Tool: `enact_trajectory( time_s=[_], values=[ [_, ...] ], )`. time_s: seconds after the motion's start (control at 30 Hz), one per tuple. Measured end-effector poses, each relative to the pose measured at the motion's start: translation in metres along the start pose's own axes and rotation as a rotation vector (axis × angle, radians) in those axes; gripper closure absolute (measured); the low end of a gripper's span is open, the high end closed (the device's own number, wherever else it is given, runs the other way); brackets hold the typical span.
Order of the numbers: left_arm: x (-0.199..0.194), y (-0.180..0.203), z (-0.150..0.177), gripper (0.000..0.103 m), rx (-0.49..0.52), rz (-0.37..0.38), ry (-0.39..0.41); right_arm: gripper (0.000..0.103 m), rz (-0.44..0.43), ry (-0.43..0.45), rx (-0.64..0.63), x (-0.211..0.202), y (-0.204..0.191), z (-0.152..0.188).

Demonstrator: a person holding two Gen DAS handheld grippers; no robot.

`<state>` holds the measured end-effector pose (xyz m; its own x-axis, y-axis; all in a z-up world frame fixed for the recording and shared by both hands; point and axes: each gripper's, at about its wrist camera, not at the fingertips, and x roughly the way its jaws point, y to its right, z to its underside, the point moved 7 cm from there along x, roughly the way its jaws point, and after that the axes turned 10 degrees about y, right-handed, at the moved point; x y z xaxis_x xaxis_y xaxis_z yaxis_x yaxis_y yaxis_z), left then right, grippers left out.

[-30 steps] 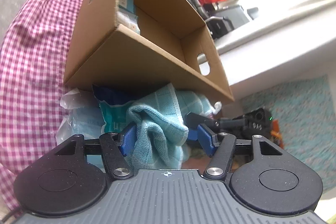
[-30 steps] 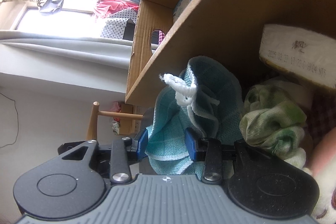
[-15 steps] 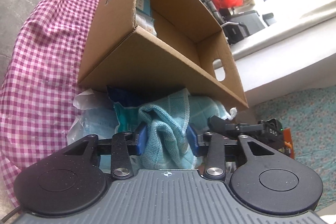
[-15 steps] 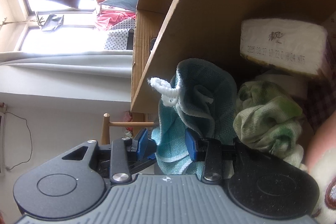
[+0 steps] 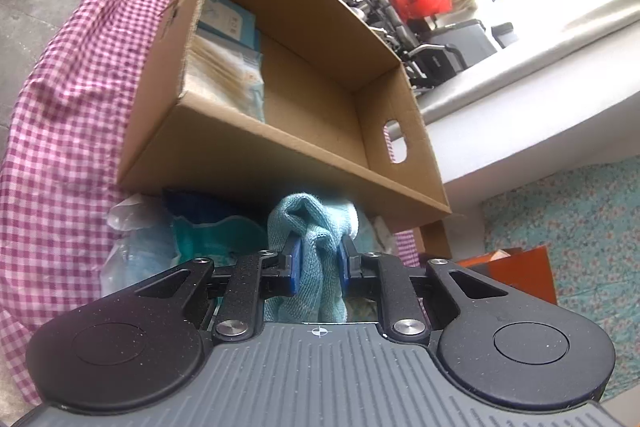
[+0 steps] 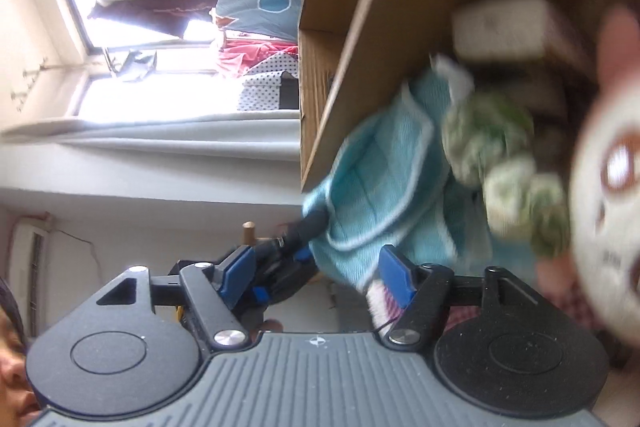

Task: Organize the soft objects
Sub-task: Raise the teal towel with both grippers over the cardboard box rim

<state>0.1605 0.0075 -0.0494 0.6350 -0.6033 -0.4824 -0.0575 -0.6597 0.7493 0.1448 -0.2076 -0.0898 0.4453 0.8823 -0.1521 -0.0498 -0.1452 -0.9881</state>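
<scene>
A: Any readable text in the left wrist view?

B: Nothing legible. The light-blue flat packet [image 5: 228, 23] standing inside the brown cardboard box [image 5: 256, 155] has a white panel with dark print on it, too small and soft to read. Dark mark on the box's outer left wall, can't make it out either.

A: Right wrist view?

B: Motion-blurred. The white rectangular tissue pack [image 6: 504, 27] beside the box wall shows only a grey smudge where print would be. The cream plush toy [image 6: 608, 211] at the right edge has brown face markings and a small dark smear below them, not readable as characters.

A: So zero strings captured?

B: Zero.
</scene>
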Motion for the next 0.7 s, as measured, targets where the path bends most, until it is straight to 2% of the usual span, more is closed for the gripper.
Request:
enact_trajectory(
  time_s=[0.17, 0.23, 0.47, 0.53, 0.6, 0.7],
  values=[
    [-0.004, 0.012, 0.001, 0.088, -0.032, 0.034, 0.006, 0.03, -0.029, -0.058, 0.169, 0.016, 0.034, 0.026],
    [-0.011, 0.018, 0.002, 0.088, -0.033, 0.053, 0.014, 0.03, -0.048, -0.056, 0.209, 0.024, 0.039, 0.028],
    [-0.044, 0.03, 0.006, 0.089, -0.022, 0.122, 0.038, 0.032, -0.146, 0.072, 0.248, 0.02, 0.036, 0.012],
    [-0.053, 0.033, 0.006, 0.089, -0.003, 0.136, 0.052, 0.038, -0.16, 0.094, 0.256, 0.019, 0.036, 0.009],
    [-0.059, 0.036, 0.003, 0.088, 0.021, 0.142, 0.07, 0.049, -0.178, 0.112, 0.252, 0.021, 0.032, 0.007],
    [-0.065, 0.047, -0.008, 0.088, 0.06, 0.165, 0.1, 0.063, -0.206, 0.125, 0.185, 0.026, 0.014, 0.005]
  ],
)
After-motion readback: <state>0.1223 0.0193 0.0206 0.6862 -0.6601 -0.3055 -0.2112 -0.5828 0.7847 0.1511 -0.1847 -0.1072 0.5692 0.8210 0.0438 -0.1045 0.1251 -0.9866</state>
